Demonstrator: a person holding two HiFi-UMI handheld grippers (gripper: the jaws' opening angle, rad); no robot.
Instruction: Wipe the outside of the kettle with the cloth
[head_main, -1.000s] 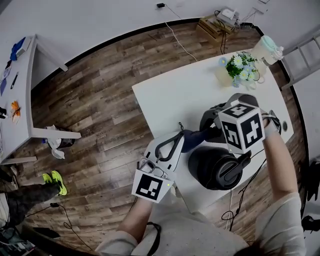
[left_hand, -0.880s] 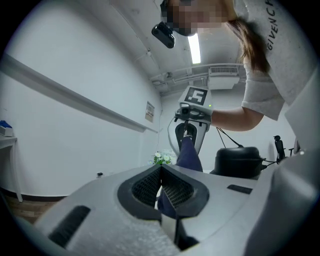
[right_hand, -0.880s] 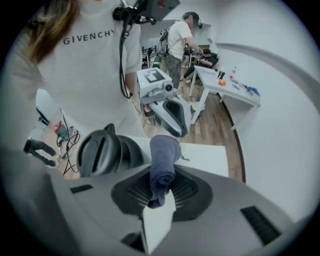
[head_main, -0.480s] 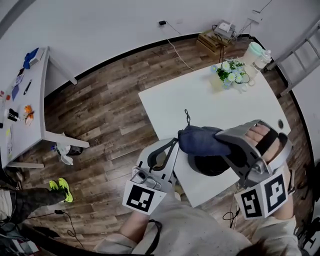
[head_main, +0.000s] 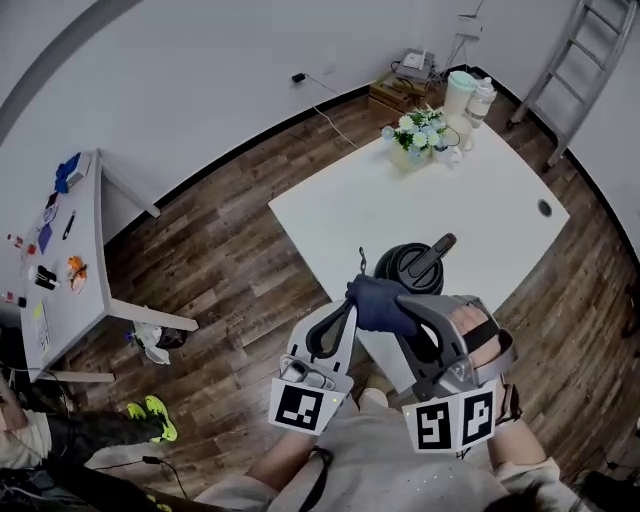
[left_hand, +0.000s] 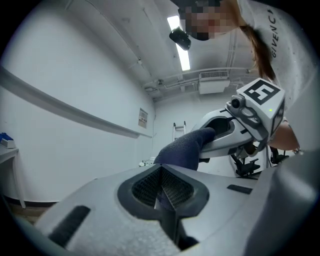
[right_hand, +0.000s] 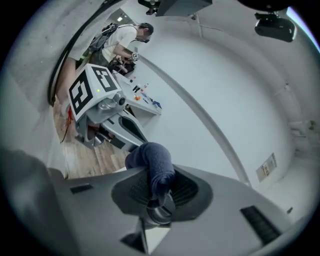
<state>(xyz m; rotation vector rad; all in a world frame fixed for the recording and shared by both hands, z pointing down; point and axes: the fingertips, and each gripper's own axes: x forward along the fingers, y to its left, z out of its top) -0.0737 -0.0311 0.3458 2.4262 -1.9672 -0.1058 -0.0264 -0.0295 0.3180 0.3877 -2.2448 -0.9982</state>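
The black kettle (head_main: 412, 267) stands upright near the front edge of the white table (head_main: 470, 190), its handle pointing up and to the right. A dark blue cloth (head_main: 376, 303) is bunched between the jaws of my right gripper (head_main: 388, 306), which is shut on it just in front and to the left of the kettle; whether they touch is unclear. In the right gripper view the cloth (right_hand: 152, 165) bulges out of the right gripper (right_hand: 156, 194). My left gripper (head_main: 346, 306) is shut, its tips close beside the cloth (left_hand: 187, 145). Neither gripper view shows the kettle.
At the table's far end stand a vase of flowers (head_main: 418, 132) and a pale jug (head_main: 461, 94). A ladder (head_main: 575, 55) leans at the far right. Across the wood floor to the left is a second white table (head_main: 70, 260). A person (right_hand: 122, 40) works there.
My right gripper has drawn back with the cloth from over the kettle to the kettle's near left side. The kettle's top now shows uncovered. The left gripper stays beside the cloth.
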